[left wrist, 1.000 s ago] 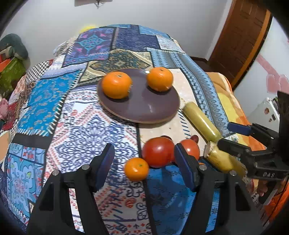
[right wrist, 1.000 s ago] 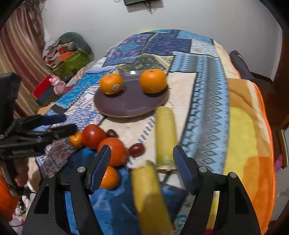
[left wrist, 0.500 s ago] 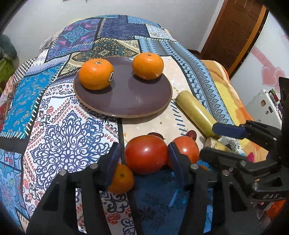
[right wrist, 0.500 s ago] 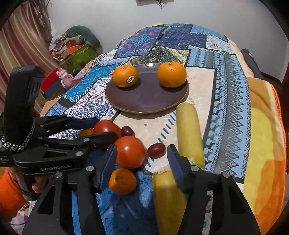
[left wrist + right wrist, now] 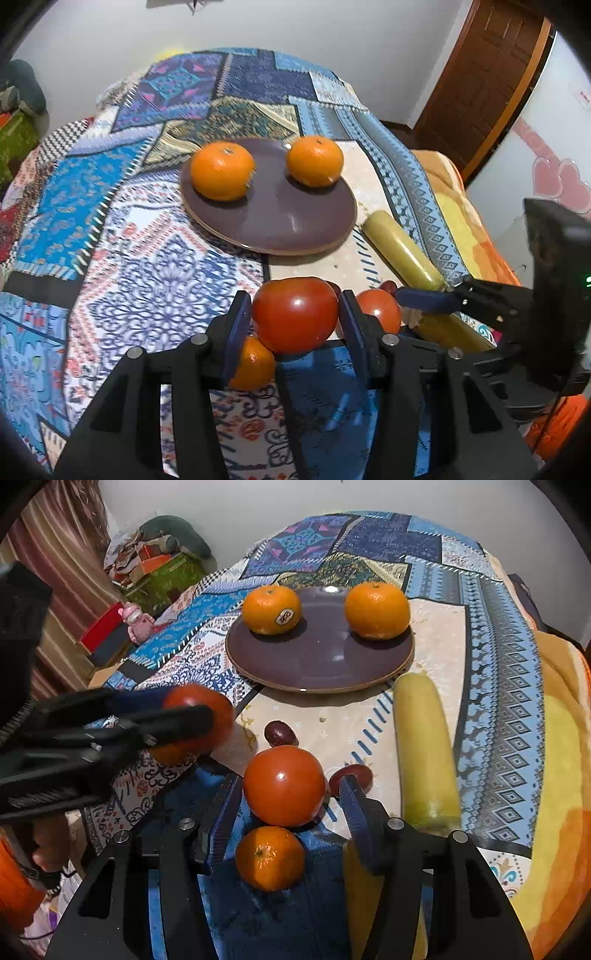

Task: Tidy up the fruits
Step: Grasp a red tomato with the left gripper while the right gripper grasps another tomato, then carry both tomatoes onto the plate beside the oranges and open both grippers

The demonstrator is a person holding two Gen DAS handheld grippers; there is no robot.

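1. Two red tomatoes (image 5: 283,785) (image 5: 199,716).
2. Two large oranges (image 5: 272,604) (image 5: 377,610) on one brown plate (image 5: 317,661).
3. Two small oranges (image 5: 269,858) (image 5: 253,363).
4. Two dark red dates (image 5: 280,733) (image 5: 354,773).
5. Two yellow-green cylinders (image 5: 424,749) (image 5: 360,893).

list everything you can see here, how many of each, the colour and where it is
Large oranges: 2, orange, on the plate.
Plate: 1, dark purple, mid-table.
Tomatoes: 2, red; one in the left gripper, one between the right gripper's fingers.
Small oranges: 2, orange, near edge; other beneath the held tomato.
Dates: 2, dark red, beside the tomatoes.
Yellow-green cylinders: 2, right of the plate and nearer edge.
Tablecloth: 1, blue patchwork.
Left gripper: black, shut on a tomato.
Right gripper: black, open.
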